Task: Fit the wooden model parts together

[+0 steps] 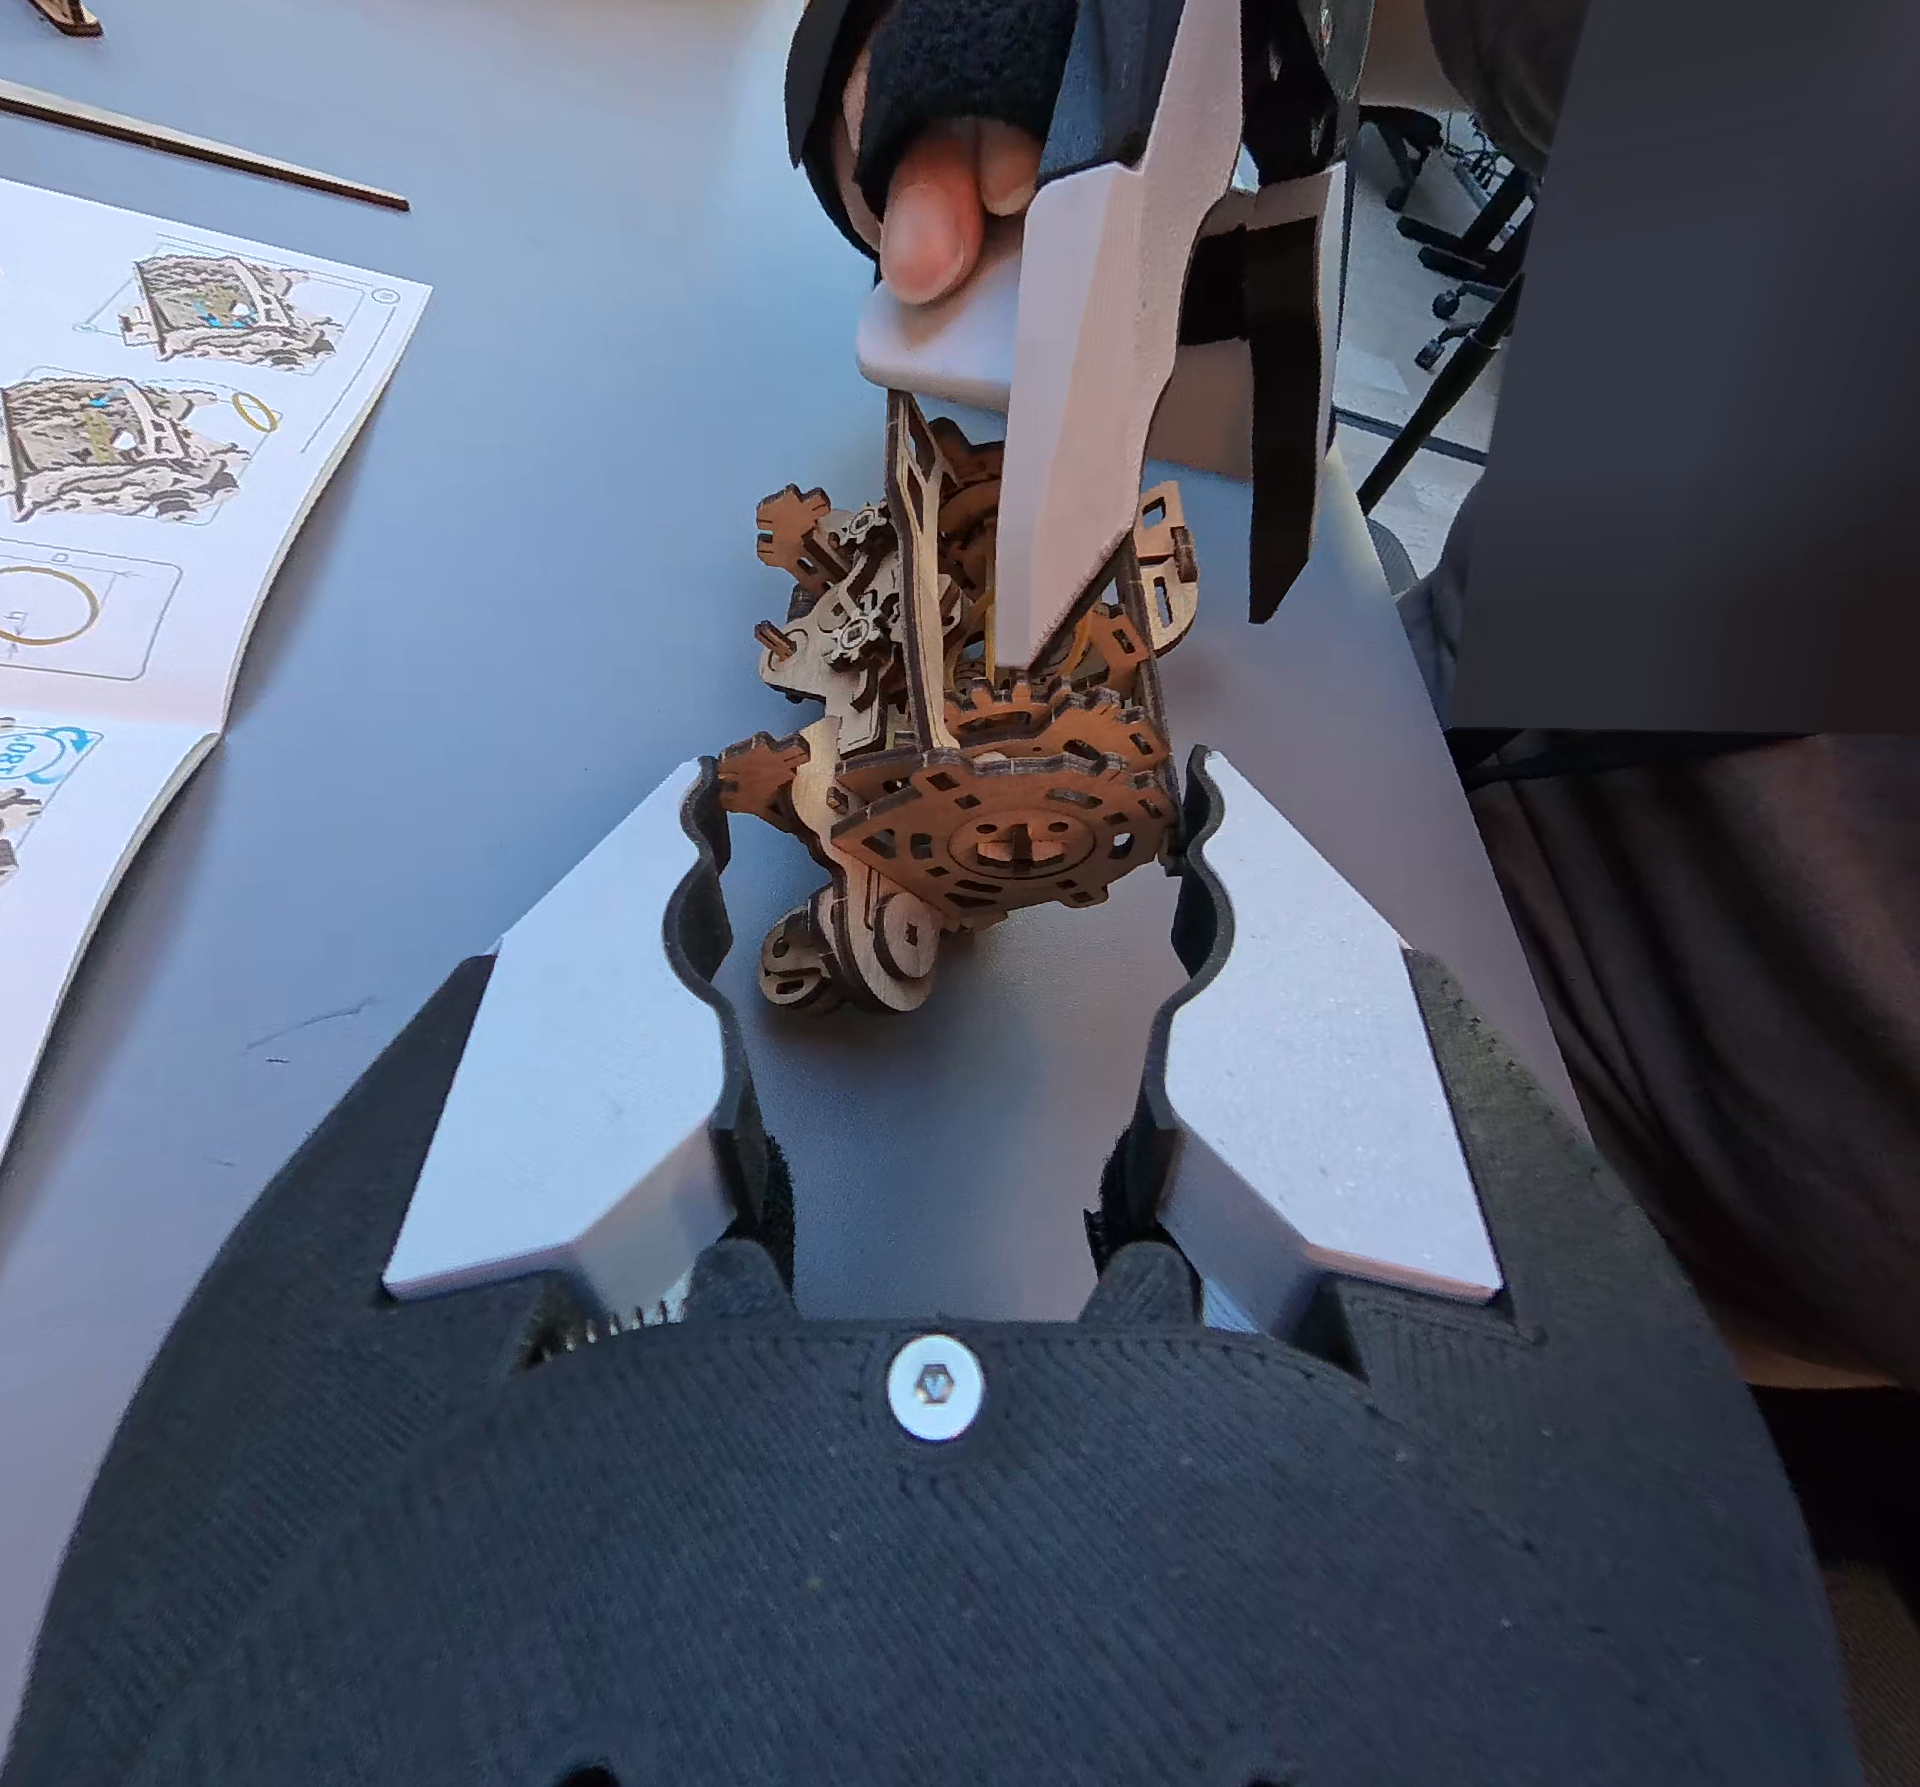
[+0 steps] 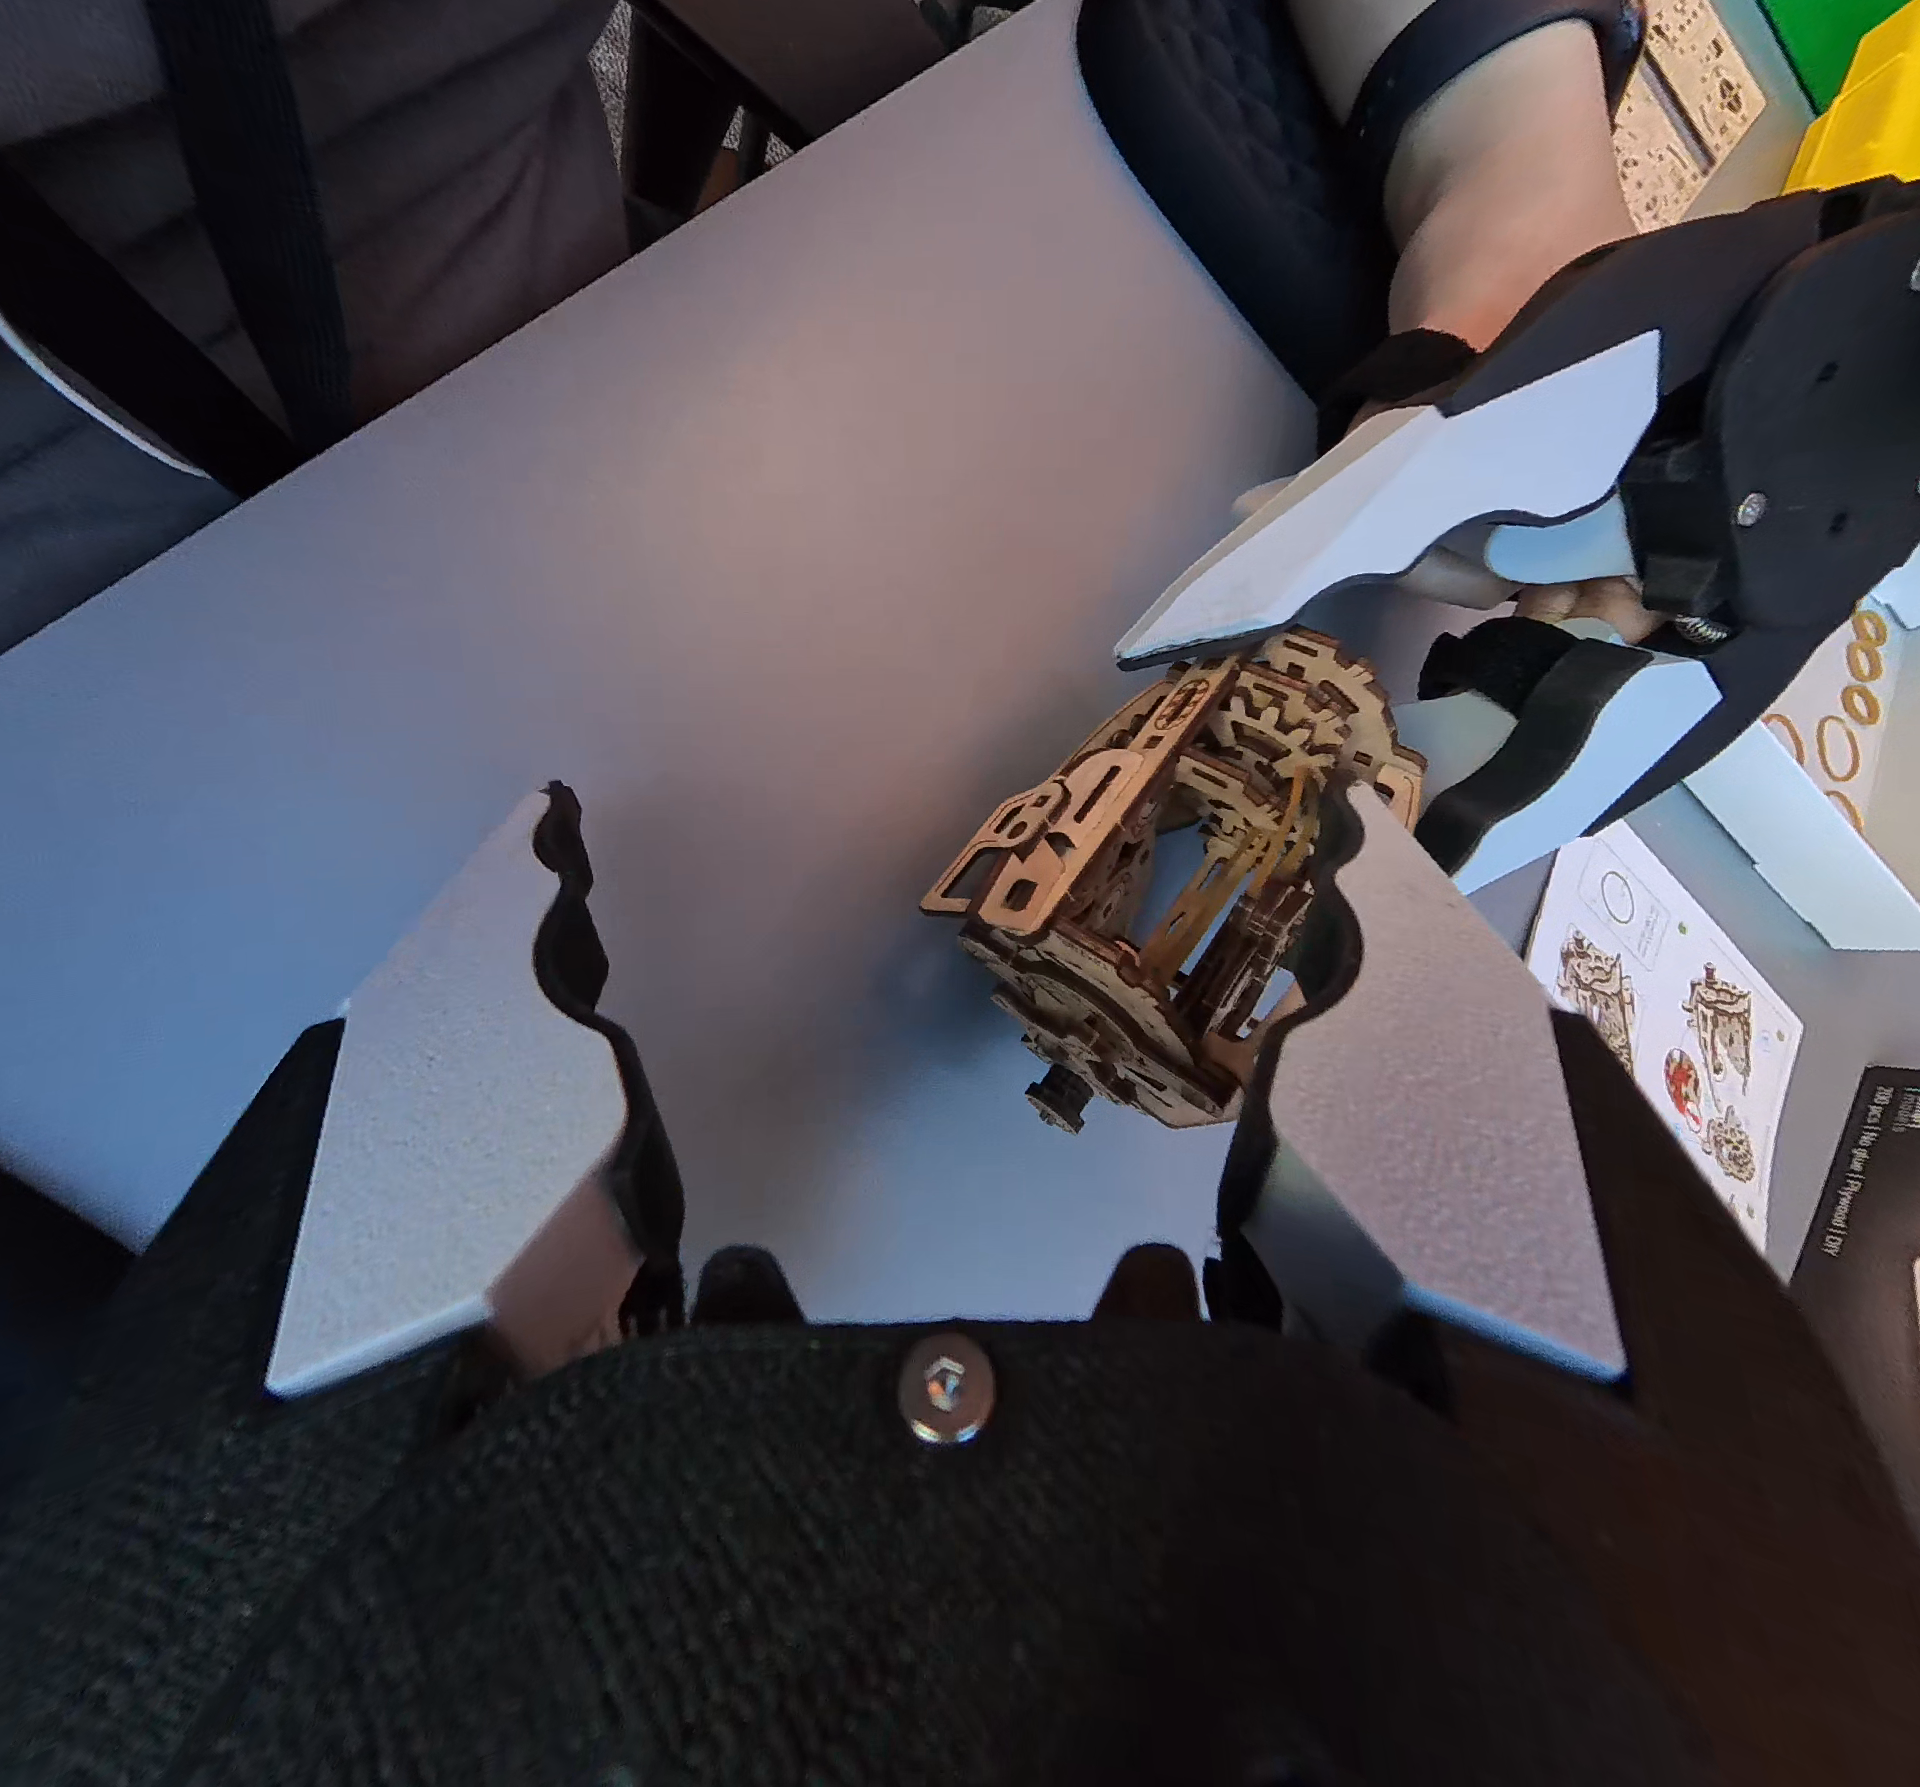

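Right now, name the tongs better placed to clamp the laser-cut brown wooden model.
Left. The left tongs stand open astride the base of the laser-cut brown wooden model, so closing should probably grip it. The right tongs gape wide, with only one finger at the model.

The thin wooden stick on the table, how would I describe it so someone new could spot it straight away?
Start at the grey table and find the open instruction booklet along its left side. Just beyond the booklet's far edge lies the thin wooden stick, flat and angled. Unlike the chunky gear-covered wooden model at the centre, it is one long, bare sliver.
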The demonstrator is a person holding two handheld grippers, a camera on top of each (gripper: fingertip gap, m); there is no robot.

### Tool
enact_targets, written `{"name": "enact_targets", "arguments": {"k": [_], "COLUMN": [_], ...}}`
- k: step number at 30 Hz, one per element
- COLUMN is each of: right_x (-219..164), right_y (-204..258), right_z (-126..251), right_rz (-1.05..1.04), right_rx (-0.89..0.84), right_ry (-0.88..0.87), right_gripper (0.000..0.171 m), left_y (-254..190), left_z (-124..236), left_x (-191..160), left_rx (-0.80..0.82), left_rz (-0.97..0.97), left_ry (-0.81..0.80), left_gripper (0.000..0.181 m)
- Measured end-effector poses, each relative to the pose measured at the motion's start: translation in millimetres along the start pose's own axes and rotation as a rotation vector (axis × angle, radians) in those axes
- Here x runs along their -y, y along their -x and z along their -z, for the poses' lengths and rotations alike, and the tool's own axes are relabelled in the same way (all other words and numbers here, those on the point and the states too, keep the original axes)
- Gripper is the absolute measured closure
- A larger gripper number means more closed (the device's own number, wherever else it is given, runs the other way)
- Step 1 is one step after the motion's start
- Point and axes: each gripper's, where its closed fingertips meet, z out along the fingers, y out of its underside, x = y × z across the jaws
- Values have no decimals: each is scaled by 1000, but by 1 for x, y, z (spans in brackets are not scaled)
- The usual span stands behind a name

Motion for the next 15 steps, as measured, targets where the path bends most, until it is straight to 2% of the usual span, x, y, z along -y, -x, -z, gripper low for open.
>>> {"name": "enact_targets", "arguments": {"k": [4, 6, 7, 10, 12, 13, 15], "right_x": [-6, 2, 4, 1, -40, -82, -162], "right_y": [-3, -11, -17, -54, -92, -109, -114], "right_z": [1, 11, 21, 84, 147, 177, 205], "right_rz": [-10, -47, -64, -219, -425, -594, -915], "right_rx": [-7, -43, -82, -312, -550, -683, -778], "right_ry": [37, -6, -23, -154, -192, -124, 70], "right_gripper": [36, 35, 35, 59, 75, 83, 96], "left_y": [0, 0, 0, 0, 1, 2, 4], "left_z": [0, 0, 0, 0, 0, 0, 0], "left_x": [0, 0, 0, 0, 0, 1, 1], "left_rx": [0, 1, 2, 8, 16, 27, 36], "left_rz": [0, -2, -3, -5, -5, 2, 15], "left_ry": [0, 0, 0, -1, -2, -6, -11], "left_gripper": [95, 95, 95, 95, 95, 95, 95]}}
